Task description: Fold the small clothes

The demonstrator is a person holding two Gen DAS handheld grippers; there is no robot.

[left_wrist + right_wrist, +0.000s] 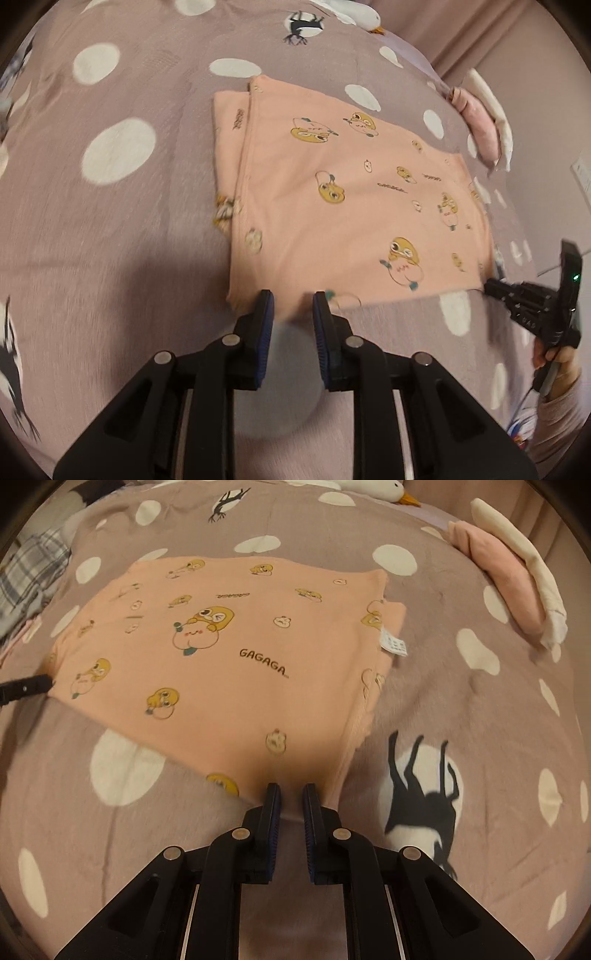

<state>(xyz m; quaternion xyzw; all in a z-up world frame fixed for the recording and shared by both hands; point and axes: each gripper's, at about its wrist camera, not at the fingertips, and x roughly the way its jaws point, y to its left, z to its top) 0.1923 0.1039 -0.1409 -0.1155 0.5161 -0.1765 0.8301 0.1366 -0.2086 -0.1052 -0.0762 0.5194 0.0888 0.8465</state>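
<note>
A peach shirt (229,653) printed with yellow cartoon figures lies folded flat on a mauve bedspread (110,229) with white dots. In the left wrist view, the left gripper (293,301) sits at the shirt's near edge at 6 o'clock, jaws spread a little, with the hem between the pads but not visibly pinched. In the right wrist view, the right gripper (291,792) pinches the shirt's near corner at 6 o'clock, jaws nearly pressed together. A pink and white stack of clothes (517,583) lies at 2 o'clock.

Folded stack (517,579) near bedspread's (461,709) edge
</note>
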